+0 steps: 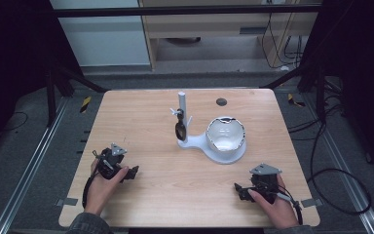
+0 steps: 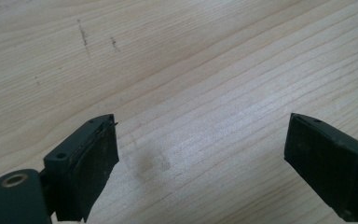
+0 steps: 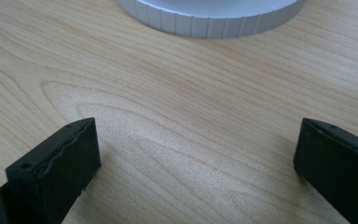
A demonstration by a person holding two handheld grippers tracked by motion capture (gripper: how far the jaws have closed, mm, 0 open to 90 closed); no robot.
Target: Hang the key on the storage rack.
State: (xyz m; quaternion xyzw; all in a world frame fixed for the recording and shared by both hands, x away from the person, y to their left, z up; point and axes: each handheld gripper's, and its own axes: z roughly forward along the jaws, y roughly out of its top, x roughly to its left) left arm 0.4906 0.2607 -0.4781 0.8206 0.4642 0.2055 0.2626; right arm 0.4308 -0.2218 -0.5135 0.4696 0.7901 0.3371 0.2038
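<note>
A white stand [image 1: 193, 142] sits mid-table with an upright post [image 1: 182, 105] and a round base holding a white bowl [image 1: 225, 134]. A small dark object [image 1: 179, 130] hangs from a peg on the post. My left gripper [image 1: 135, 171] rests low at the front left, held in a hand, open over bare wood [image 2: 200, 140]. At the front right my right gripper [image 1: 237, 188] is open too, jaws wide apart [image 3: 196, 154], pointing toward the stand's ribbed round base [image 3: 214, 21].
The wooden table [image 1: 141, 117] has a dark round grommet [image 1: 221, 102] near its far edge. Black frame rails and cables lie on the floor around the table. Faint scuff marks [image 2: 84, 37] show on the wood ahead of the left gripper.
</note>
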